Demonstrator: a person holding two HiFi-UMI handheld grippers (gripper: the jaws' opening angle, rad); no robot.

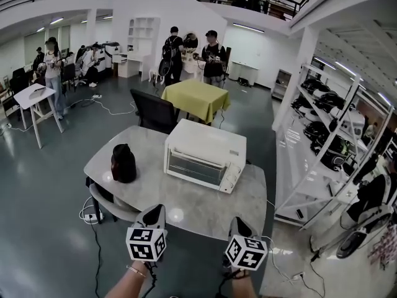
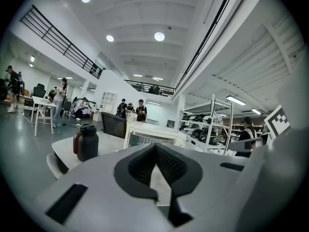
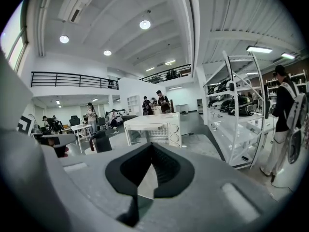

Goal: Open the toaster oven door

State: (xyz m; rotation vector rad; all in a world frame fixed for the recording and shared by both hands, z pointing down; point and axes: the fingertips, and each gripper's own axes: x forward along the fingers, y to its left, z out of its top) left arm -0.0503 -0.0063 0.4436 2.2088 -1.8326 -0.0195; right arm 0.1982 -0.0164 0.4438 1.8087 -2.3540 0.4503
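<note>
On the grey table (image 1: 186,211) the white toaster oven (image 1: 208,143) sits, its door (image 1: 197,166) shut, well apart from the left gripper (image 1: 155,212) and right gripper (image 1: 239,225). Both are closed tight, holding nothing. One should open, then gently pull the door's top down.

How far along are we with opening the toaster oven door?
Nothing looks done yet: the toaster oven sits on the table with its door closed. Nothing is in hand: the left gripper and right gripper are both shut and empty, at the table's near edge, short of the oven. Left to do: reach the door, take hold of it and pull it open.
</note>
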